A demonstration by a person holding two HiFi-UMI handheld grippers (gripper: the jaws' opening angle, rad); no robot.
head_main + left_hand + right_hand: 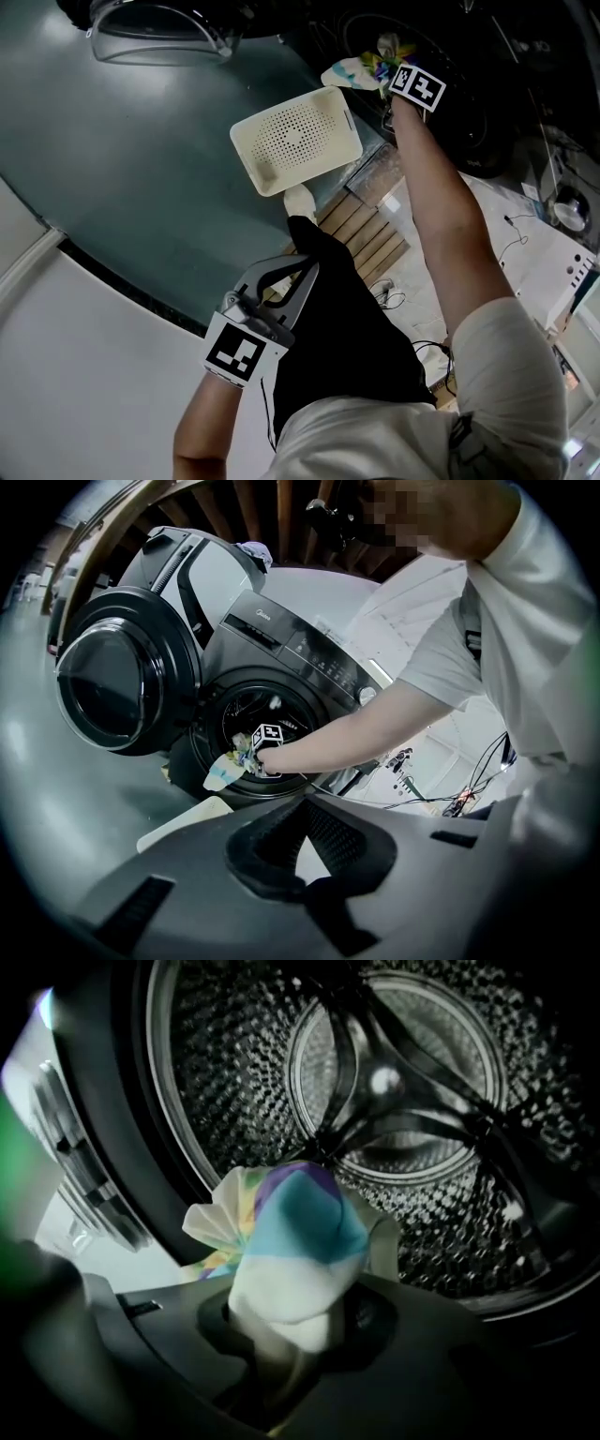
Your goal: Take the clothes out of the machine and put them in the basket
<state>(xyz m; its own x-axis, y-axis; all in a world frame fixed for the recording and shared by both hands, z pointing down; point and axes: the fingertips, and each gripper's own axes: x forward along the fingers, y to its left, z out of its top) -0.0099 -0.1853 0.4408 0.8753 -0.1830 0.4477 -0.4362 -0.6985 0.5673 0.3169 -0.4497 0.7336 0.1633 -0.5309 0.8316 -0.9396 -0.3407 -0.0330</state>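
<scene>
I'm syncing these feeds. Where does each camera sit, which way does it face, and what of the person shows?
Head view: on the head, facing steeply down at the basket; both forearms, left tongs and right tongs show.
Left gripper view: on the left tongs, facing the open washing machine; right arm and torso show.
Right gripper view: on the right tongs, facing into the drum; no body, only tongs shut on the colourful cloth.
Shared: that cloth shows in all three.
</scene>
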